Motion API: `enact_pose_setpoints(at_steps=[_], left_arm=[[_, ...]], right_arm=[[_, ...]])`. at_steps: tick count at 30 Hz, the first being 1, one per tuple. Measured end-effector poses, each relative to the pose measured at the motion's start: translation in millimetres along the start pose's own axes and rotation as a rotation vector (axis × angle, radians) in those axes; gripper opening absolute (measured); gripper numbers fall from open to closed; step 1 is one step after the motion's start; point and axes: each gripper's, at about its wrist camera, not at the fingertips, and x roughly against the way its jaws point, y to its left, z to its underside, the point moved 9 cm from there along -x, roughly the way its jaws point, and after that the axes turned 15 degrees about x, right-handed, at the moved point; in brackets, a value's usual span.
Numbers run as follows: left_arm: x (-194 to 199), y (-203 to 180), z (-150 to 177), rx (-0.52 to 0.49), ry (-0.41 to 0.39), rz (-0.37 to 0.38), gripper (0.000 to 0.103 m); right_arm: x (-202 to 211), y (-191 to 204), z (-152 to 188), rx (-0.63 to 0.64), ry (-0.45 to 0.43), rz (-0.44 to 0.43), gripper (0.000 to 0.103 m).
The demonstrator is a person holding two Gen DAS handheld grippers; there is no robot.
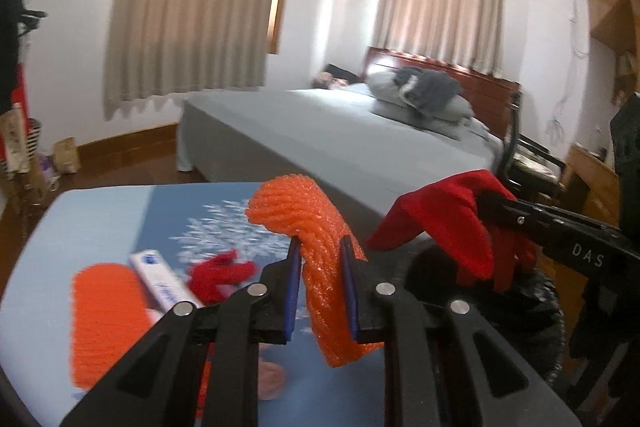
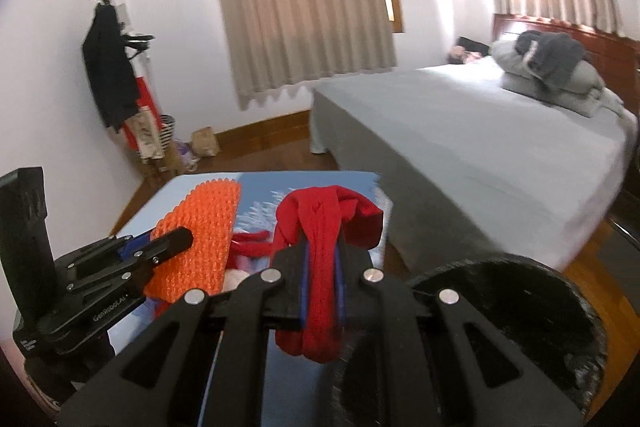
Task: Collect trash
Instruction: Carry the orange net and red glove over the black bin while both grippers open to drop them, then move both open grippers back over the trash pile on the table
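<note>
Grey bed (image 1: 320, 131) fills the back of the room, folded grey clothes (image 1: 424, 99) piled near its headboard, beige curtains (image 1: 192, 7) on the wall behind. Low table (image 1: 100, 219) with a blue snowflake-print top sits in front of the bed, near its foot. Black bin (image 2: 520, 291) stands just beside the table on the right, rim dark and fuzzy, inside not readable. Left gripper (image 1: 320, 259) clamped tight on an orange foam net sleeve (image 1: 304, 227), sleeve bent over the top of the jaws and hanging below them, lifted clear above the table. Right gripper (image 2: 322, 247) closed on a red foam net (image 2: 320, 227), net bunched and drooping both sides of the pads, held up near the table's right edge by the bin. Still on the table: second orange foam net (image 1: 104, 319) lying flat at left, white tube or box (image 1: 164, 281) touching its right side, small red scrap (image 1: 220, 275) just beside that, blurred.
</note>
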Motion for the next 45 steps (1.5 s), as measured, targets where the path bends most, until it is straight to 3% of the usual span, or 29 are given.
enact_pose_setpoints(at_steps=[14,16,17,19,20,27,28,35,45], left_arm=[[-51,-116,54,-0.101,0.133,0.194,0.019],[-52,-125,60,-0.106,0.152,0.215,0.023],[-52,-126,65,-0.108,0.153,0.219,0.030],[-53,-126,66,-0.114,0.153,0.218,0.043],[-52,-124,66,-0.114,0.148,0.213,0.049],[-41,-86,53,-0.107,0.093,0.106,0.066],[-38,-77,49,-0.105,0.079,0.083,0.069],[-12,1,22,-0.080,-0.003,-0.100,0.078],[20,139,6,0.014,-0.054,-0.398,0.078]], right_arm=[[44,-90,79,-0.113,0.102,0.207,0.011],[48,-101,88,-0.127,0.120,0.234,0.014],[50,-107,93,-0.134,0.130,0.251,0.017],[54,-114,101,-0.147,0.136,0.280,0.040],[56,-117,104,-0.156,0.136,0.293,0.046],[55,-121,96,-0.164,0.097,0.344,0.089],[54,-119,92,-0.158,0.087,0.345,0.091],[19,-71,57,-0.114,0.041,0.232,0.096],[-48,24,14,-0.037,0.019,0.042,0.096]])
